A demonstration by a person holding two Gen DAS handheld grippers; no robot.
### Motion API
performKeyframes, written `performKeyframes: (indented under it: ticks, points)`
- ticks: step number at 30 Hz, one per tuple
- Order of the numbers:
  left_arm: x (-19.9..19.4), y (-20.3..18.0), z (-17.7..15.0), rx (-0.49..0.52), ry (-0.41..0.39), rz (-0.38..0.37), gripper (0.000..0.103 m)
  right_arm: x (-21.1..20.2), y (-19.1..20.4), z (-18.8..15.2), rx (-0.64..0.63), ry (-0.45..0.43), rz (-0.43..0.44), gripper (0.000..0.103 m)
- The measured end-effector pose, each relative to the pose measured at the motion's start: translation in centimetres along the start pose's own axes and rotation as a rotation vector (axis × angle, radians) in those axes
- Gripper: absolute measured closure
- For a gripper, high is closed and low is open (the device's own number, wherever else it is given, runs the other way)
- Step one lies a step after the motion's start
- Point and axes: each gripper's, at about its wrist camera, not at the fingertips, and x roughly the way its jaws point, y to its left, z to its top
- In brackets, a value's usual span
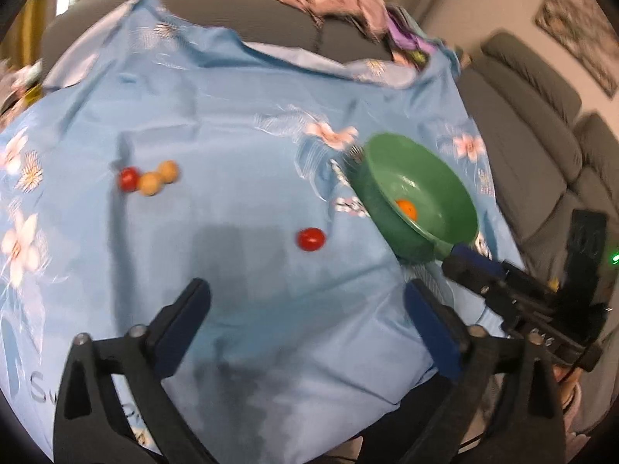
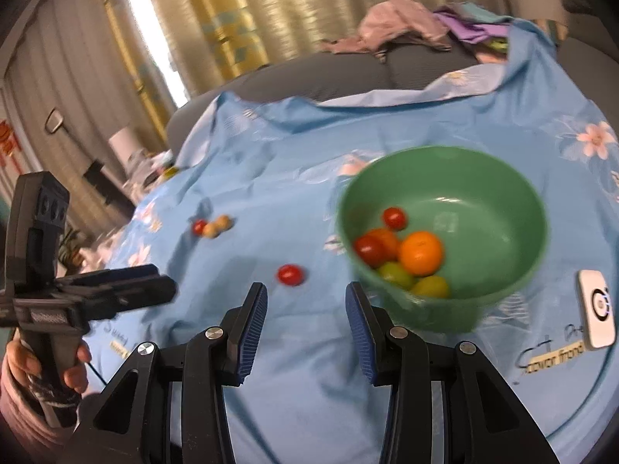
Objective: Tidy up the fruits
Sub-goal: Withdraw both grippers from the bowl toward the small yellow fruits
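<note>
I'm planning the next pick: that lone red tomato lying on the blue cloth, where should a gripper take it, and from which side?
Grip the lone red tomato across its round middle, coming down from above with the open left gripper, which is nearer. It lies alone on the blue cloth, apart from the green bowl, so both fingers should have room either side.

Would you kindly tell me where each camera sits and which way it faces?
Left wrist: on the left gripper, angled down at the blue cloth; its open fingers show, the right gripper beside the bowl.
Right wrist: on the right gripper, facing the bowl; the left gripper and a hand show.
Shared: bowl, lone tomato.
</note>
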Motion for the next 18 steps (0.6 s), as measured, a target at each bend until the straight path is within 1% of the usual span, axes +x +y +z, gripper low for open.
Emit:
performKeyframes:
  ticks: [4, 7, 9, 12, 14, 15, 16, 18]
  points:
    - [-3.3, 1.8, -1.1, -0.039, -0.095, 0.026, 0.001, 0.6, 1.6, -0.3, -0.028, 0.028, 0.014, 0.061]
    - [-5.6, 2.8, -1.3, -0.055, -0.169, 0.061, 0.001, 0.5, 2.5, -0.3, -0.042, 0.031, 0.024, 0.061]
    - [-7.0, 3.1, -1.5, -0.054, -0.221, 0.065, 0.001, 0.6, 3.1, -0.2, -0.051, 0.034, 0.028, 0.061]
    - [-8.2, 3.4, -1.4, -0.045, -0.268, 0.073, 0.001, 0.7, 3.9, -0.2, -0.065, 0.039, 0.027, 0.061]
    - [-8.5, 3.4, -1.2, -0.043, -0.273, 0.08, 0.001, 0.9, 4.4, -0.2, -0.072, 0.043, 0.03, 0.061]
    - [-8.5, 3.6, -1.1, -0.051, -0.265, 0.067, 0.001, 1.0, 4.6, -0.2, -0.076, 0.045, 0.033, 0.061]
    - [-8.3, 3.9, -0.9, -0.072, -0.247, 0.03, 0.001, 1.0, 4.9, -0.1, -0.081, 0.047, 0.033, 0.061]
    - [-8.2, 4.7, -0.8, -0.118, -0.235, -0.083, 0.001, 1.1, 5.4, -0.1, -0.093, 0.049, 0.034, 0.061]
